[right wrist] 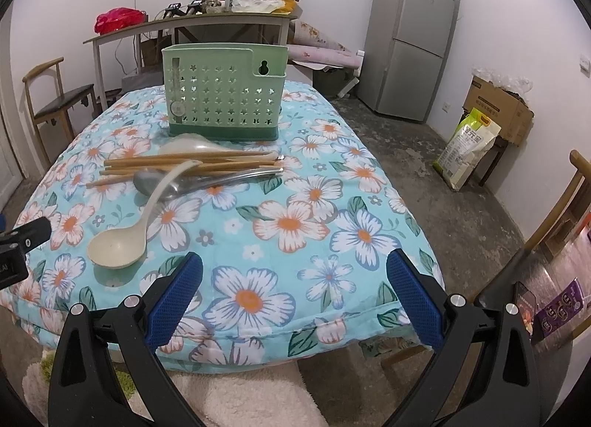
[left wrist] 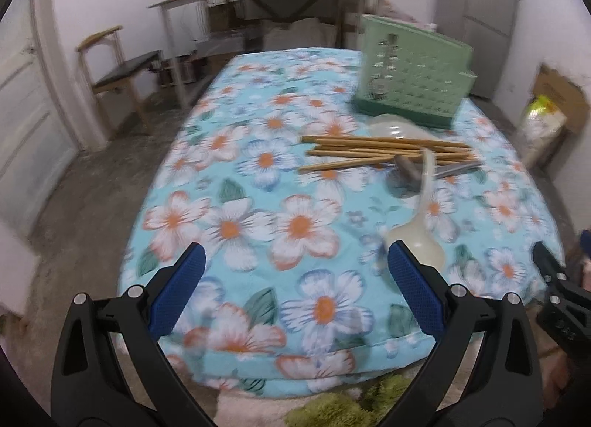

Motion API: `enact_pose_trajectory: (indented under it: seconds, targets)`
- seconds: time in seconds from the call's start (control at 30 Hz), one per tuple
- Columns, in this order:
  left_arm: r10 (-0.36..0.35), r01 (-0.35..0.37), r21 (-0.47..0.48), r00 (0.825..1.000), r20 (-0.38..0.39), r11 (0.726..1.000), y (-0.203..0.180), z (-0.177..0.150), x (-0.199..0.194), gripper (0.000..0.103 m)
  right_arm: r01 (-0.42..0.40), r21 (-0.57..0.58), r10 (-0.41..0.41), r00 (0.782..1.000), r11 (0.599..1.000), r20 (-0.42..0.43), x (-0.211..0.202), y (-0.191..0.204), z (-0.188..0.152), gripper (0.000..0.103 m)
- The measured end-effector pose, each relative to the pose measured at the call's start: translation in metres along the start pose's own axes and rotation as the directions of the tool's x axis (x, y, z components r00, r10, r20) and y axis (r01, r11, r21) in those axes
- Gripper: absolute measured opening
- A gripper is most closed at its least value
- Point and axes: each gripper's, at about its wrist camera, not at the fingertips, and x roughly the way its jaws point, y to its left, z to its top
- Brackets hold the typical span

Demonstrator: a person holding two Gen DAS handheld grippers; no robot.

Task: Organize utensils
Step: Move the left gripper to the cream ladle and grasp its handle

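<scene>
Floral cloth point(right wrist: 295, 227) covers the table. Green perforated utensil holder point(right wrist: 225, 91) stands upright twd the far end. Just in front of it – a loose pile: wooden chopsticks point(right wrist: 177, 163) w/ a metal spoon point(right wrist: 207, 180) and a pale spoon point(right wrist: 188, 146) mixed in. Cream ladle point(right wrist: 118, 240) lies nearer, handle resting on the pile. Left gripper point(left wrist: 295, 264) and right gripper point(right wrist: 295, 272) both spread wide, holding nothing – above the near edge.
</scene>
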Motion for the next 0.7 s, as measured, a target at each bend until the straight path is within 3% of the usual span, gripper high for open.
enact_pose_trajectory:
  seconds: [0.13, 0.27, 0.37, 0.63, 0.7]
  targets:
    - [-0.179, 0.18, -0.053, 0.984, 0.023, 0.982, 0.005, 0.002, 0.005, 0.096, -0.003, 0.006, 0.003, 1.0, 1.0, -0.013, 0.005, 0.0, -0.002, 0.097]
    - [-0.227, 0.226, -0.077, 0.974, -0.006, 0.971, 0.0, 0.002, 0.016, 0.096, -0.008, 0.012, 0.008, 0.999, 1.0, -0.031, 0.013, -0.001, -0.003, 0.097]
    - [-0.281, 0.276, -0.078, 0.957, -0.069, 0.958, -0.007, -0.003, 0.027, 0.096, -0.015, 0.013, 0.015, 0.999, 1.0, -0.043, 0.018, -0.001, -0.004, 0.097]
    - [-0.367, 0.357, -0.094, 0.921, -0.133, 0.929, -0.016, -0.014, 0.037, 0.094, -0.025, 0.028, 0.027, 0.998, 0.999, -0.061, 0.028, -0.006, -0.005, 0.097]
    - [-0.394, 0.38, -0.117, 0.909, -0.139, 0.918, -0.016, -0.016, 0.039, 0.089, -0.026, 0.032, 0.028, 0.998, 0.999, -0.064, 0.029, -0.006, -0.004, 0.097]
